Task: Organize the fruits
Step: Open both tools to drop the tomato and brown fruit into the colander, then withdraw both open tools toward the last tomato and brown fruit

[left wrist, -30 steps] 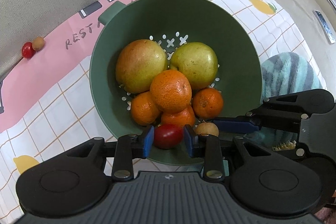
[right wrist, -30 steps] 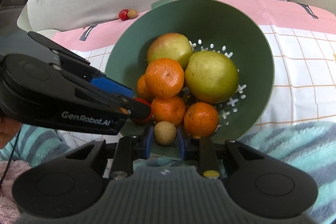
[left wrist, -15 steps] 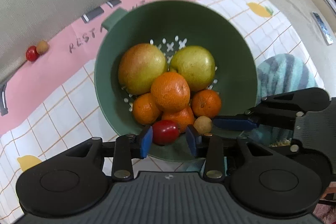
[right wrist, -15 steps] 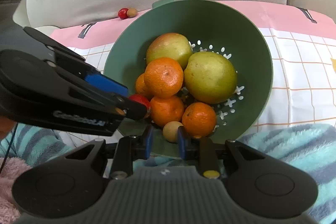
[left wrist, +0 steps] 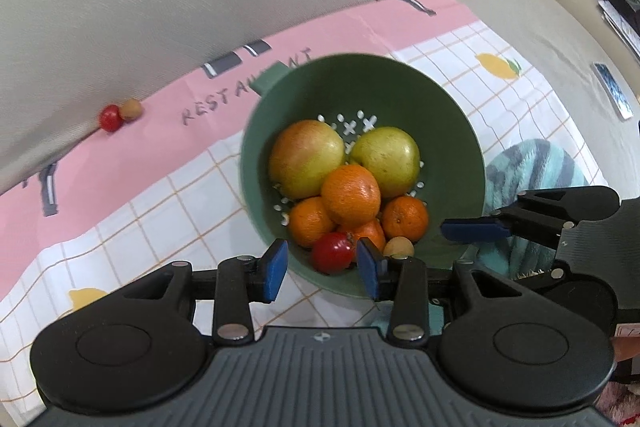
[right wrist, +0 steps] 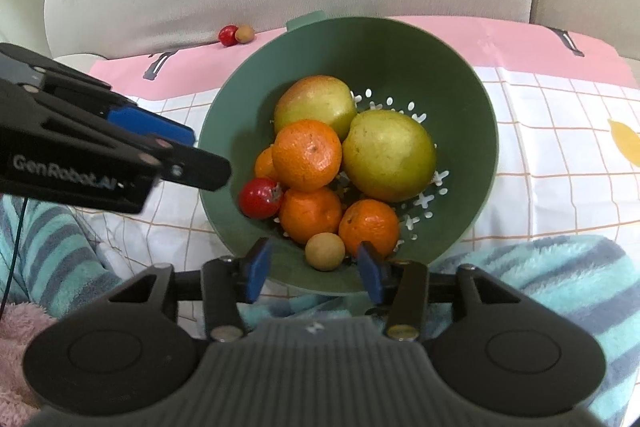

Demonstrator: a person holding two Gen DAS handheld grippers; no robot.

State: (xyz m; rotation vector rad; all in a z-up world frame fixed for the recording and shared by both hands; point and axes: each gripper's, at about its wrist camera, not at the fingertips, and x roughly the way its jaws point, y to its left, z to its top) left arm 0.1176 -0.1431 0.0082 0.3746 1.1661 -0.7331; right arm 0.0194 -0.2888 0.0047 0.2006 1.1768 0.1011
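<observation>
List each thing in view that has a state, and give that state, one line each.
left gripper: open, jaws just widened, red fruit released
right gripper: open, jaws just widened, tan fruit released
green colander: filled with fruit
red fruit: resting in colander
tan fruit: resting in colander

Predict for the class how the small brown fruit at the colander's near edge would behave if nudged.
The small brown fruit looks round and smooth, so it would probably roll. It lies loose on the green colander wall's slope against an orange, so it would likely settle back downhill.
</observation>
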